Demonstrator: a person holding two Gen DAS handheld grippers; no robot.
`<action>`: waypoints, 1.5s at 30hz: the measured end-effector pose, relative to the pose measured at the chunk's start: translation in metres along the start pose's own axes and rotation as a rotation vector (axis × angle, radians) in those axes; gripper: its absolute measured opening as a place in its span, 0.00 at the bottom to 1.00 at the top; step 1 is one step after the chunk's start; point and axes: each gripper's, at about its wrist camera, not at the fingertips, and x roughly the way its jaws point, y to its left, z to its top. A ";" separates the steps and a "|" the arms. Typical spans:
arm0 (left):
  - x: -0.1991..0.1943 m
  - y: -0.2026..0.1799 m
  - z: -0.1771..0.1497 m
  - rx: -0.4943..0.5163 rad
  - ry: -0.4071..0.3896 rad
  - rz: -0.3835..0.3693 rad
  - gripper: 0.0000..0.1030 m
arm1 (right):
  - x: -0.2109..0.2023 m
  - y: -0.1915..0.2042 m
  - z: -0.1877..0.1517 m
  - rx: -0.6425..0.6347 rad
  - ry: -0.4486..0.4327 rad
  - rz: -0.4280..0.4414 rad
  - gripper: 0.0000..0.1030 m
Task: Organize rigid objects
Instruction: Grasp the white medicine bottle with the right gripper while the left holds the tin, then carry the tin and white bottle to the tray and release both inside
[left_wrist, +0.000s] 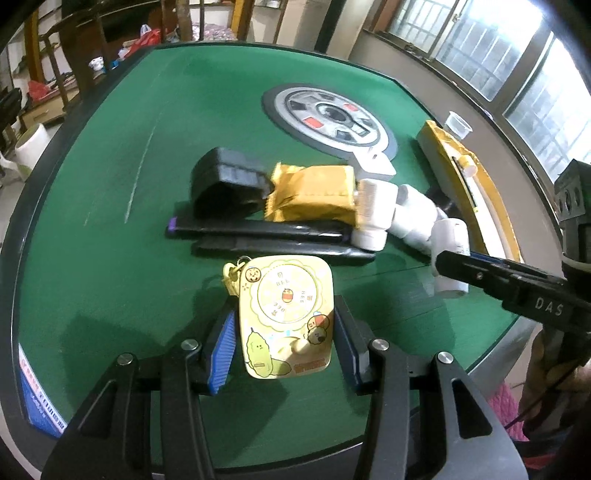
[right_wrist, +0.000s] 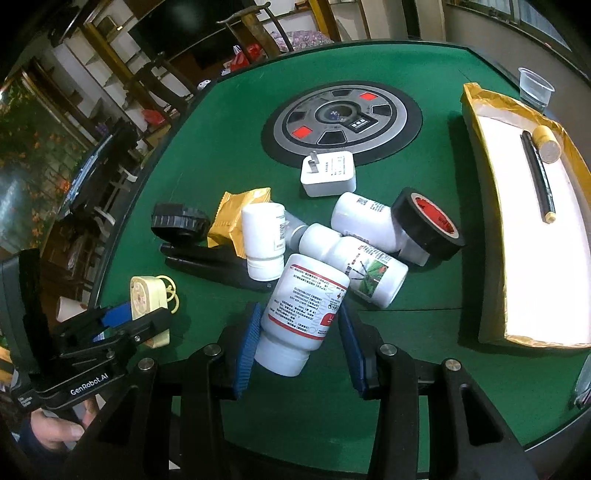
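Left fingers (left_wrist: 284, 332) pinch the yellow card case (left_wrist: 286, 317), low centre. Right fingers (right_wrist: 301, 332) clamp a white bottle (right_wrist: 301, 310); only that view shows the black tape roll (right_wrist: 428, 225)

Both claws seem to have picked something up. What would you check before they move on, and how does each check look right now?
1. Left gripper pinches the yellow cartoon tin: ok.
2. Right gripper pinches the white bottle: ok.
3. Bottle sits straight in the jaws: not ok, tilted.
4. Bottle free of the bottle pile: cannot tell.
5. Space left in the yellow-edged tray: ok.
6. Tin lifted off the green table: cannot tell.
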 end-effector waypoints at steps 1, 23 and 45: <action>0.000 -0.004 0.002 0.007 -0.001 -0.004 0.45 | -0.002 -0.002 0.000 0.000 -0.004 0.003 0.37; -0.004 -0.108 0.037 0.140 -0.037 -0.086 0.45 | -0.067 -0.078 0.001 0.077 -0.123 -0.005 0.37; 0.002 -0.222 0.076 0.245 -0.065 -0.171 0.45 | -0.104 -0.159 0.008 0.136 -0.177 -0.007 0.37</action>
